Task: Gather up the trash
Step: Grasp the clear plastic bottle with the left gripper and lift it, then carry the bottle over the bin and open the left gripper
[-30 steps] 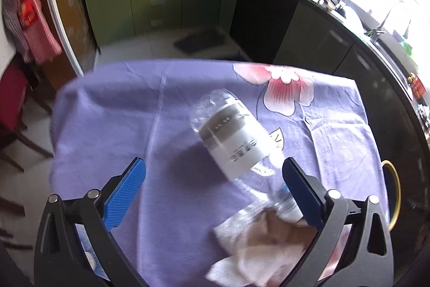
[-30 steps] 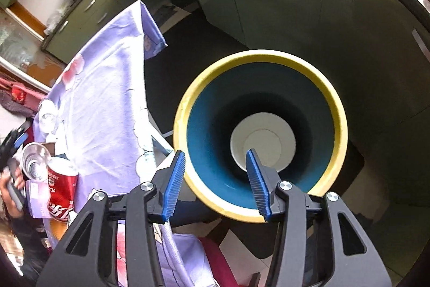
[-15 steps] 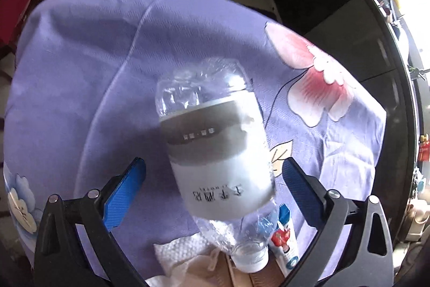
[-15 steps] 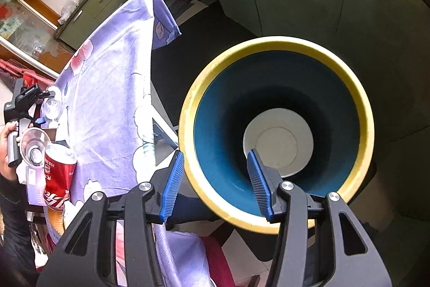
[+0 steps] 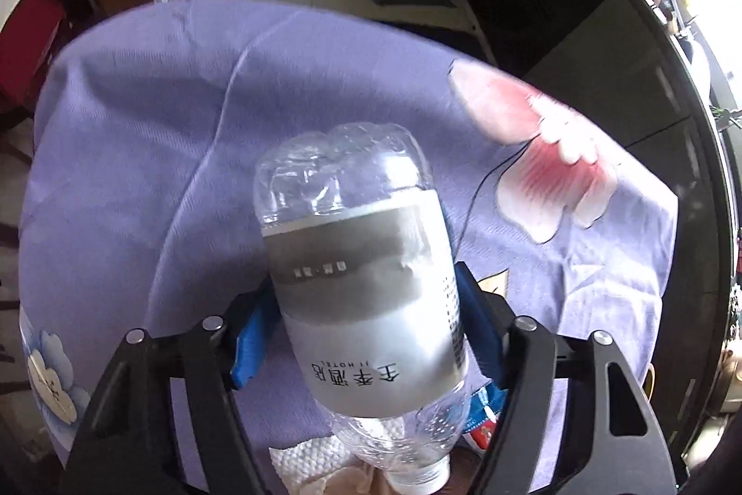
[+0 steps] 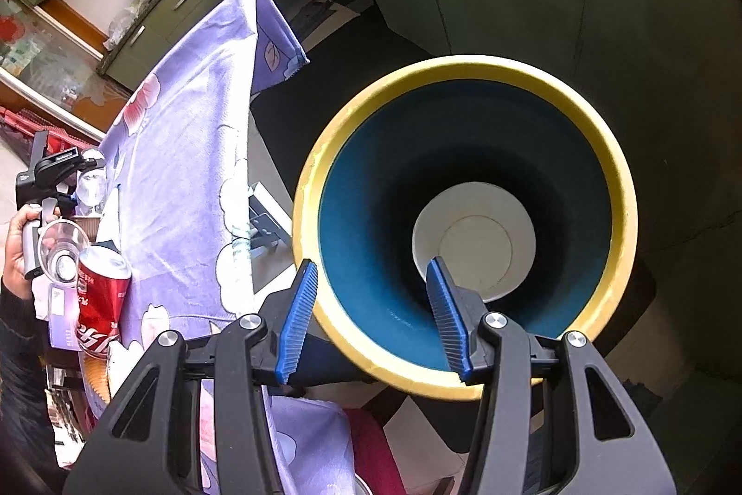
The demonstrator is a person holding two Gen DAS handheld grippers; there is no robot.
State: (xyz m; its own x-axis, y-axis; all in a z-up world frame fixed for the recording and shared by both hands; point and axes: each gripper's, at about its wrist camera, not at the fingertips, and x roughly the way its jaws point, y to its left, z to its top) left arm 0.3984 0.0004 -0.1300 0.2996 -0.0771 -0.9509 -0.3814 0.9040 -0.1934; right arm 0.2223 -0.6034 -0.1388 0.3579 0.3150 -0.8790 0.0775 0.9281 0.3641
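Left hand-held gripper (image 5: 364, 332): jaws closing on 1 clear plastic bottle (image 5: 366, 300) w/ grey-white label; blue pads sit against both sides of its body. Bottle lies over the purple flowered cloth (image 5: 153, 170) on the bench, cap end toward camera.
Right hand-held gripper (image 6: 373, 316): jaws about half apart, straddling the near yellow rim of 1 blue bin (image 6: 463, 226); grip on the rim can't be confirmed. 1 white disc (image 6: 475, 240) at bin bottom.
Hidden/unclear: bottle cap cut off at frame edge; white tissue (image 5: 310, 460) and a small red-blue packet (image 5: 484, 425) mostly covered by bottle.
Also: 1 red can (image 6: 99, 302), 1 glass (image 6: 60, 247), 1 hand (image 6: 18, 235) on the left handle.
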